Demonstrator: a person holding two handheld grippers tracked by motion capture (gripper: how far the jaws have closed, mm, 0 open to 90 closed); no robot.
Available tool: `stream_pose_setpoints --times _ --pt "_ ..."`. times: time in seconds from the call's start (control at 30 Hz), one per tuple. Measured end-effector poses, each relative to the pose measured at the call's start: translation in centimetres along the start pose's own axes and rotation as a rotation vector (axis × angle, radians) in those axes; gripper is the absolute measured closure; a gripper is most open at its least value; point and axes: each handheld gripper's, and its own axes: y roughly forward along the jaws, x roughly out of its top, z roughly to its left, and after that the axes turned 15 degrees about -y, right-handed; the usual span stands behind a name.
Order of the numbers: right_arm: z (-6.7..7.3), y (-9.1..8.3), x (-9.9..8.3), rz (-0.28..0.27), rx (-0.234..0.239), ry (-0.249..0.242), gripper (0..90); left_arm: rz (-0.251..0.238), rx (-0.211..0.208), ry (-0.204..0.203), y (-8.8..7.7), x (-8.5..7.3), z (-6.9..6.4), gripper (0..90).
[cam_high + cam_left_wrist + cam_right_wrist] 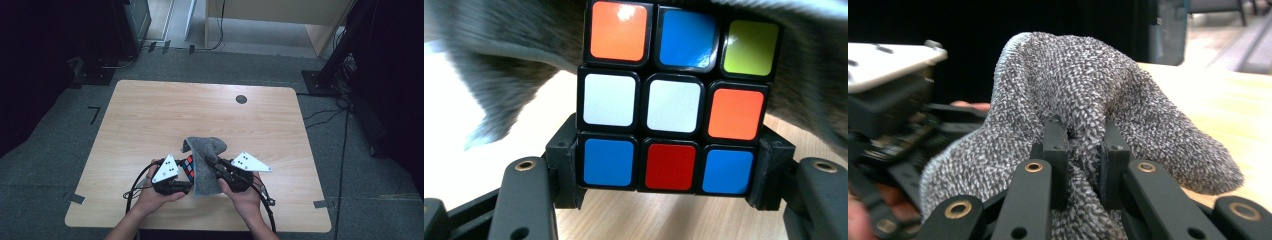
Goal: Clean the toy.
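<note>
At the near edge of the wooden table (pixel 150 115), the person's two hands are holding the grippers close together. The left gripper (pixel 666 172) is clamping a puzzle cube (pixel 674 97) between its jaws by the bottom row (blue, red, blue on the face toward its camera), with the cube held just above the tabletop. The right gripper (pixel 1087 150) is pinching a fold of grey knitted cloth (pixel 1083 95), which is bunching up over the jaw tips. In the high view the left gripper (pixel 186 186) and right gripper (pixel 209 161) are sitting side by side, the cube (pixel 188 167) touching the cloth (pixel 205 167), which is draping down between them and arching over the cube's far side. Farther off, a small dark round disc (pixel 241 99) is lying near the table's far edge.
</note>
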Motion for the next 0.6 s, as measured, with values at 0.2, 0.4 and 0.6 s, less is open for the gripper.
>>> stream_pose_setpoints --times 0.2,0.4,0.6 --pt "0.4 -0.1 0.3 -0.007 0.024 -0.007 79.6 0.022 -0.024 0.008 0.4 -0.1 -0.3 34.2" --pt "0.7 -0.1 0.7 -0.015 0.051 -0.046 79.5 0.015 -0.026 0.019 0.3 0.0 -0.5 34.1" --pt "-0.2 -0.2 0.2 0.008 0.003 -0.014 79.5 0.0 -0.016 -0.015 -0.2 0.1 0.3 34.1"
